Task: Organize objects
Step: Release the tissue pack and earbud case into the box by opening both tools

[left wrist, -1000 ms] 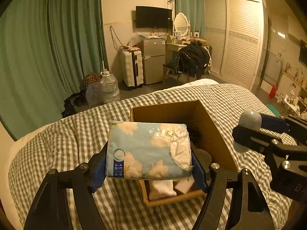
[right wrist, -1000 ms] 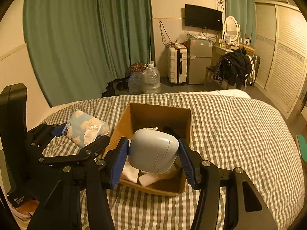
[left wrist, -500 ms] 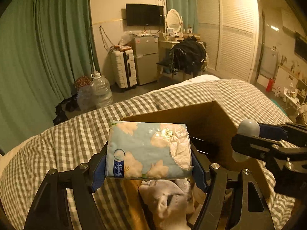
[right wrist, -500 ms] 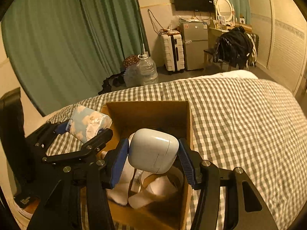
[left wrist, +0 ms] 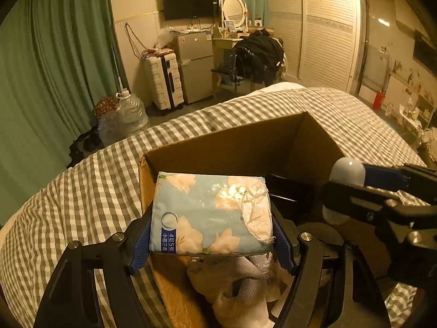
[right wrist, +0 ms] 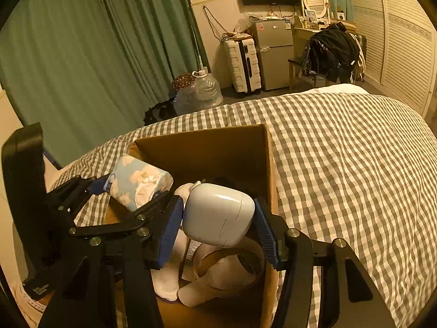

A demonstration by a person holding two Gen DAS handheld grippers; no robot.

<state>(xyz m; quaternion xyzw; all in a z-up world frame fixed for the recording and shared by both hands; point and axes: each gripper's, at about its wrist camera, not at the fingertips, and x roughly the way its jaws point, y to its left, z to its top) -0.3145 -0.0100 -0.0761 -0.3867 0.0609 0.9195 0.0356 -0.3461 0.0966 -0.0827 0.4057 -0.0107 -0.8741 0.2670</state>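
An open cardboard box (left wrist: 245, 142) (right wrist: 270, 164) stands on the checked bed. My left gripper (left wrist: 211, 235) is shut on a blue flowered tissue pack (left wrist: 211, 213) and holds it over the box's left side; the pack also shows in the right wrist view (right wrist: 139, 181). My right gripper (right wrist: 218, 218) is shut on a white rounded case (right wrist: 218, 214) and holds it over the box's inside; the case also shows in the left wrist view (left wrist: 347, 168). White cloth items (left wrist: 237, 292) (right wrist: 174, 248) and a tape roll (right wrist: 232, 262) lie in the box.
The checked bedspread (right wrist: 341, 164) stretches to the right and far side of the box. Beyond the bed stand green curtains (left wrist: 54, 68), water bottles (left wrist: 128, 114), a white suitcase (left wrist: 164, 82), a small fridge (left wrist: 194, 65) and a chair with dark clothes (left wrist: 256, 54).
Both grippers have moved forward and down over the box with their objects. The box now fills more of both views and its contents show closer.
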